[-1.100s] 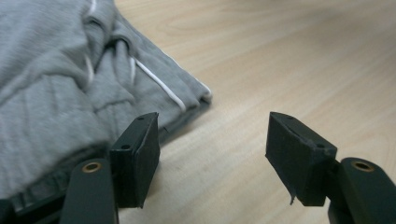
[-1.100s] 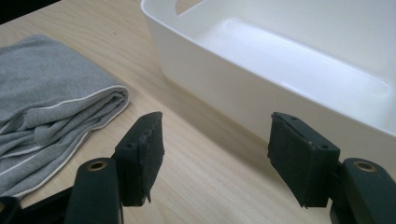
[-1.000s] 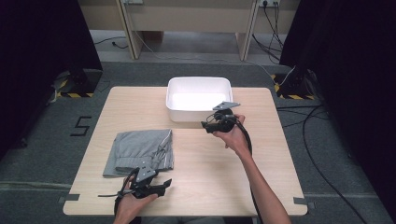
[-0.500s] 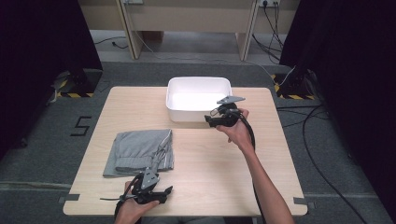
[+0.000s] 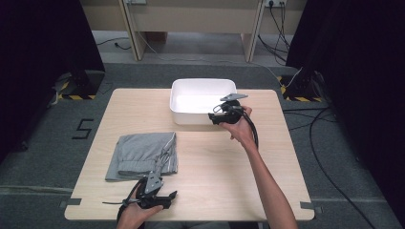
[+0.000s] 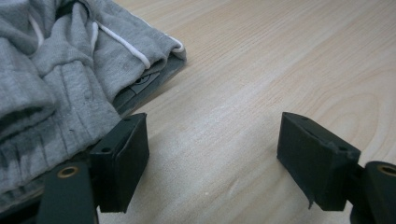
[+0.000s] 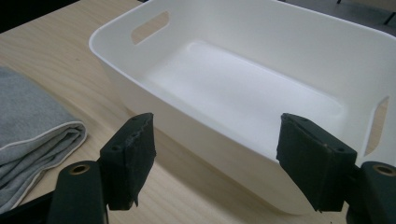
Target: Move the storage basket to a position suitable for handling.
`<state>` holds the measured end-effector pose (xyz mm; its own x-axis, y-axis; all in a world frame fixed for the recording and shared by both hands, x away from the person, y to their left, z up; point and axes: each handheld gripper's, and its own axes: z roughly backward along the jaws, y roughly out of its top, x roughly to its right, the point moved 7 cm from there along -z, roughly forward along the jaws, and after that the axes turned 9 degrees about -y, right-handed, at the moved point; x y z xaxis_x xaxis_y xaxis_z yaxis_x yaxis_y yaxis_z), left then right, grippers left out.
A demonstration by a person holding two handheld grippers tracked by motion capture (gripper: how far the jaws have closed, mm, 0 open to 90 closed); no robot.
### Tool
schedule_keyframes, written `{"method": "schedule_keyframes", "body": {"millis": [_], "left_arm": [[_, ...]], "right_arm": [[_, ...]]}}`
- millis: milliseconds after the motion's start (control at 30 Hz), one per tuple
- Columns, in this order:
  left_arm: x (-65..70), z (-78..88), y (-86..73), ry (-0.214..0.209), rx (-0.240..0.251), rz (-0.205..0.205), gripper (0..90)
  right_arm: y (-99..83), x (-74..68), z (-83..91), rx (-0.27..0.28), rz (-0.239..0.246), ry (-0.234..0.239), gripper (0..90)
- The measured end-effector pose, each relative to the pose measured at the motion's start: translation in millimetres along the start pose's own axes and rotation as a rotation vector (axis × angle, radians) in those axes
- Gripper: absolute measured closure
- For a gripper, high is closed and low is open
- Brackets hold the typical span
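I hold the left hand-held gripper (image 5: 165, 196) at the counter's (image 5: 210, 157) near edge, jaws wide and just opened further, nothing between them; the folded grey garment (image 5: 141, 155) lies just beside it. My right hand-held gripper (image 5: 213, 117), jaws wide and empty, hovers at the white tub's (image 5: 200, 100) front corner
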<state>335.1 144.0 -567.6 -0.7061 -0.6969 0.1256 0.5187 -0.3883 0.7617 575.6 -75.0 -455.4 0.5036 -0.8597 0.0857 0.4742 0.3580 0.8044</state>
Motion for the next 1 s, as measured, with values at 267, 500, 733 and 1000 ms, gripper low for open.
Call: {"method": "schedule_keyframes", "body": {"millis": [267, 500, 733, 1000], "left_arm": [[0.0, 0.0, -0.1, 0.000, -0.001, 0.002, 22.7], [-0.4, -0.1, -0.1, 0.003, -0.003, 0.004, 21.9], [-0.3, -0.1, -0.1, 0.002, -0.003, 0.005, 21.8], [-0.7, 0.0, -0.3, 0.005, -0.006, 0.006, 21.0]], "right_arm": [[-0.5, 2.5, -14.8, -0.009, -0.023, -0.004, 28.3], [-6.7, 2.8, -25.0, -0.036, -0.022, -0.011, 28.5], [-11.1, 2.8, -26.4, -0.020, -0.016, -0.009, 28.5], [-18.5, 0.6, -17.9, 0.004, 0.018, 0.013, 30.9]]}}
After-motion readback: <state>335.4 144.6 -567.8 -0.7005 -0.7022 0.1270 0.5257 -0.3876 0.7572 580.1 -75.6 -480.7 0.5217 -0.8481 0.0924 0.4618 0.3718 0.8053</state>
